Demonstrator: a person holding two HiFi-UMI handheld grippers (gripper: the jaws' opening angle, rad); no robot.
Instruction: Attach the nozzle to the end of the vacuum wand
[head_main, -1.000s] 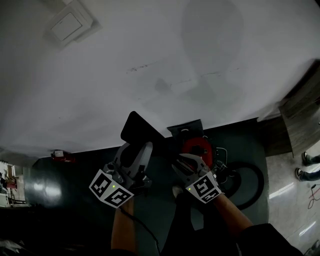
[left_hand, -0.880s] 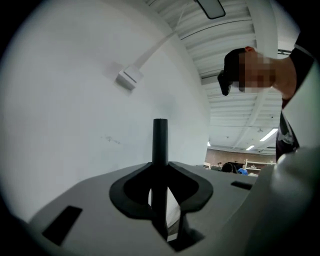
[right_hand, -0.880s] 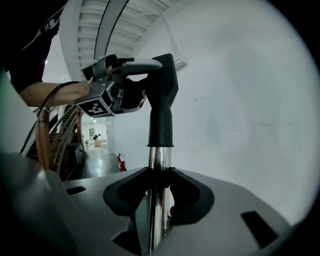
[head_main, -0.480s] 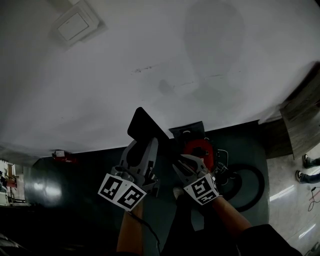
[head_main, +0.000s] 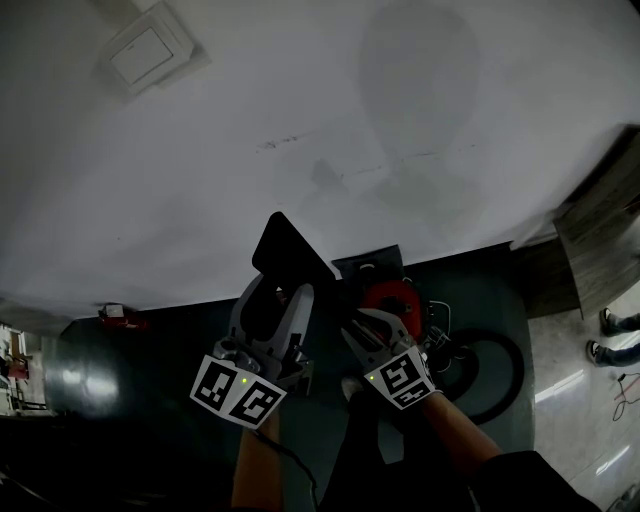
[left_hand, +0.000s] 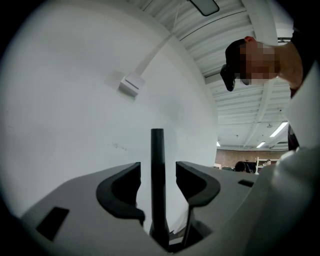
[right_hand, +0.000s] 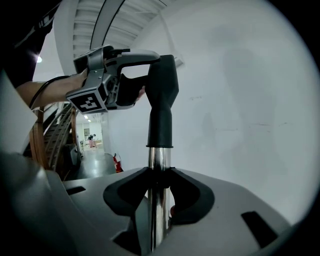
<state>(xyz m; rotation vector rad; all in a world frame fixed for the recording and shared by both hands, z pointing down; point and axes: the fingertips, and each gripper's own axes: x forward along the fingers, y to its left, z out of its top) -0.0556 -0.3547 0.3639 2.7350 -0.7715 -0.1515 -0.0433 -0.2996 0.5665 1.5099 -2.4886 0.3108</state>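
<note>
Wall box (head_main: 140, 52) sits high on the white wall (head_main: 300, 130), far left of the vacuum wand (right_hand: 158, 165). Left gripper (head_main: 275, 298) is at the wand's top end: jaws have just been opening and now stand spread. Black nozzle (right_hand: 161, 92) is edge-on between its pads, gap on each side, no contact. Nozzle sits on the wand's upper end, collar over the chrome tube. Right gripper (head_main: 368, 325) is clamped on the wand just below that collar. Red vacuum body (head_main: 392, 297) is just right of the wand, black hose (head_main: 512, 375) looped further right.
</note>
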